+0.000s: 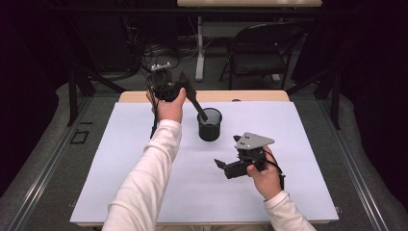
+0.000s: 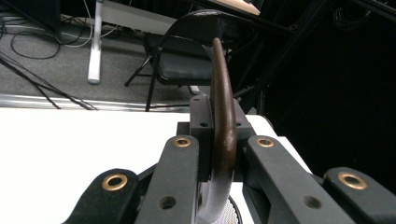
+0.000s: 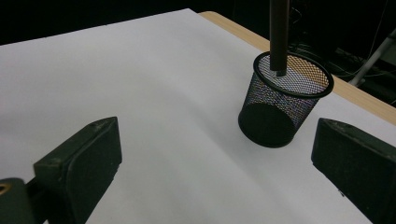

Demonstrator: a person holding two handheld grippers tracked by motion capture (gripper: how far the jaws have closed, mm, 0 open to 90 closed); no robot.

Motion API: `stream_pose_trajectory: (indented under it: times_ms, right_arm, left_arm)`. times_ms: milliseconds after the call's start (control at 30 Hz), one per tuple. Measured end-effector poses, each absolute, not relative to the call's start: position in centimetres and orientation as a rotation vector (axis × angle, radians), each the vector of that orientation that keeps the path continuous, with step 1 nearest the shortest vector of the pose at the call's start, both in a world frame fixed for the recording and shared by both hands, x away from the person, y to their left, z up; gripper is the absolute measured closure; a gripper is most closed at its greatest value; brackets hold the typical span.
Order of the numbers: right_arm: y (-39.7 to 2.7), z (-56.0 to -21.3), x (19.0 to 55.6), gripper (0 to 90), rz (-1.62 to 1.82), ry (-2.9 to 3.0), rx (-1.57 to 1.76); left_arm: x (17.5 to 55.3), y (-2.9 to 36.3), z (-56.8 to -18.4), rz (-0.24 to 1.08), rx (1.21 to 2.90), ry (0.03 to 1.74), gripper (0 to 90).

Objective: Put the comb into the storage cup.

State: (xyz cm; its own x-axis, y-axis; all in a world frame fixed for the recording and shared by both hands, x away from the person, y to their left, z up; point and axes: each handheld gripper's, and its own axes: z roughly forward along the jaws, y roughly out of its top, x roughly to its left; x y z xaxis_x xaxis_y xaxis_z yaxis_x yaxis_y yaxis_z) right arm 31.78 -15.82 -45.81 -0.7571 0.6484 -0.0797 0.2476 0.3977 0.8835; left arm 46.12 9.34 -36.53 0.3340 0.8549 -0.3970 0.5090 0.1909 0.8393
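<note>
The spatula [image 1: 194, 102], a dark, flat-bladed utensil, is clamped by its blade end in the left tongs [image 1: 179, 86] and slants down to the right, its handle tip inside the rim of the black mesh cup [image 1: 210, 124]. In the left gripper view the spatula [image 2: 223, 116] runs edge-on between the closed jaws, a grip that keeps it from twisting during lowering. The cup stands upright near the middle of the white worktop [image 1: 144, 159], mouth up to receive the handle. In the right gripper view the handle [image 3: 279, 35] enters the cup [image 3: 282, 105] steeply. The right tongs [image 1: 230, 156] are open and empty, held low over the worktop near the cup, probably ready to steady it should the utensil tip it.
</note>
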Motion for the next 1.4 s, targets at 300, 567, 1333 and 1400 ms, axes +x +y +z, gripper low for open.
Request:
stream_pose_trajectory:
  times_ms: [300, 567, 1333, 1400]
  right_arm:
    - [-15.9, -45.8, 31.8, 1.9, 1.317, 2.245, 0.769]
    - [-15.9, -45.8, 31.8, 2.2, 1.318, 2.242, 0.772]
    - [-16.1, -45.7, 31.8, 3.6, 1.318, 2.243, 0.772]
    - [-16.1, -45.7, 31.8, 3.6, 1.318, 2.243, 0.772]
  left_arm:
    - [46.2, 9.0, -36.9, 0.378, 1.476, 1.319, 85.7]
    - [46.4, 8.4, -37.3, 0.368, 1.489, 1.315, 85.7]
    - [46.9, 7.4, -39.1, 0.342, 1.505, 1.337, 85.7]
    - [46.9, 7.4, -39.2, 0.342, 1.512, 1.340, 85.7]
